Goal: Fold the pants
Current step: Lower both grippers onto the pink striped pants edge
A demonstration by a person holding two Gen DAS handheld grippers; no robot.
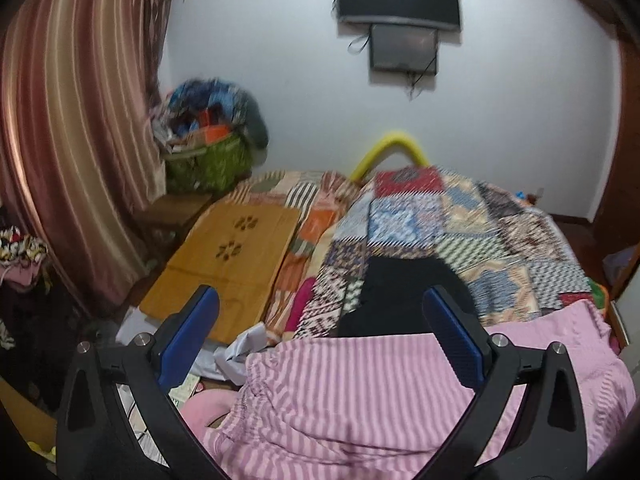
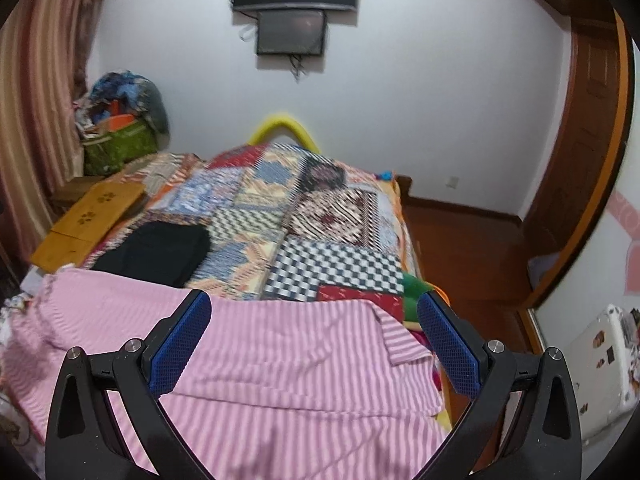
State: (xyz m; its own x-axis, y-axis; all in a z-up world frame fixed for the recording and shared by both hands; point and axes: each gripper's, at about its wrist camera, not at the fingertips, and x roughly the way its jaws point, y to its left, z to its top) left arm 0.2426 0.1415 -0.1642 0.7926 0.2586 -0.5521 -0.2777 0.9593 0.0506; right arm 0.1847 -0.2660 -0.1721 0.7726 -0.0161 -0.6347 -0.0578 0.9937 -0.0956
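Left wrist view shows the left tool [image 1: 320, 334] hanging with its blue fingers [image 1: 188, 332] spread wide and nothing between them, above the pink striped pants [image 1: 360, 400] that lie on the near end of the bed [image 1: 520, 248]. The gathered waistband seems to sit on this side, bunched near the bed's left edge.

In the right wrist view the right tool [image 2: 314, 342] is likewise wide apart and empty, hovering over the same pants, whose right end shows a small flap turned over by the bed's edge. The cloth is spread across the bed's width but wrinkled, with ripples along its middle. I cannot tell whether it is already doubled leg on leg or lies as a single layer.

Just beyond the pants, on the patchwork quilt [image 2: 332, 264], rests a black garment [image 2: 160, 248] that looks neatly folded, so one piece may be finished. For the pink pair, folding seems barely begun: neither tool grips the fabric, and smoothing and the folds themselves appear left to do.
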